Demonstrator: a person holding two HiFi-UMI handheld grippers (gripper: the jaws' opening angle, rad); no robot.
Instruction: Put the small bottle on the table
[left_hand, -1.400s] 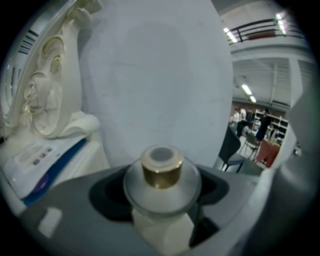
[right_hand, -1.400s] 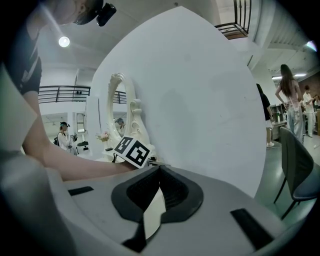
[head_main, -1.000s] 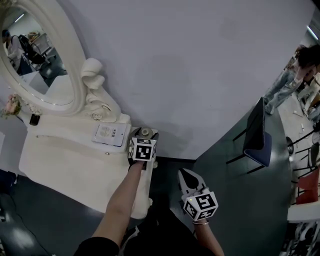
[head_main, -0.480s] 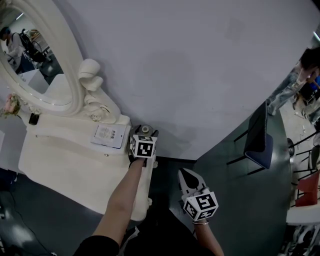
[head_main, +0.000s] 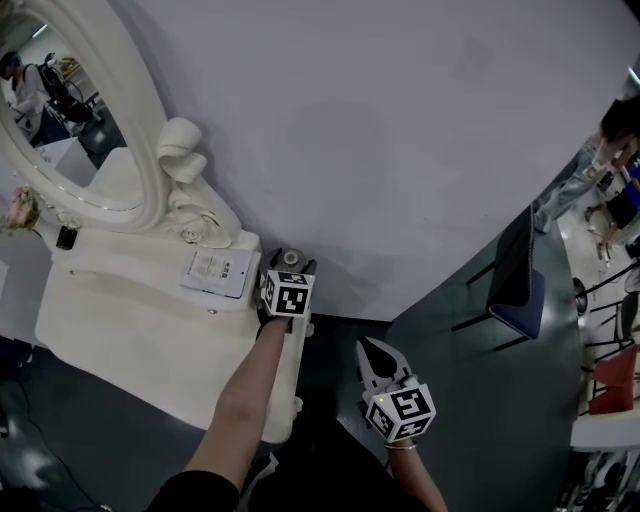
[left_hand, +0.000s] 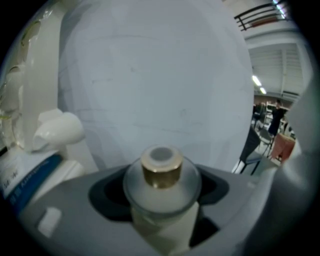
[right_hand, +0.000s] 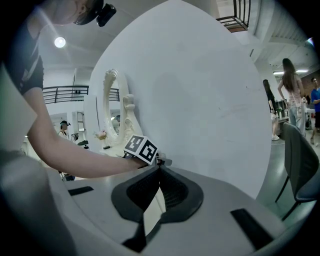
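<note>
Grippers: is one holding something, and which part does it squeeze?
The left gripper holds the small bottle by its frosted body, below the gold cap. The right gripper is shut and holds nothing.

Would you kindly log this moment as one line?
left gripper: shut on small bottle | right gripper: shut, empty | at table edge
</note>
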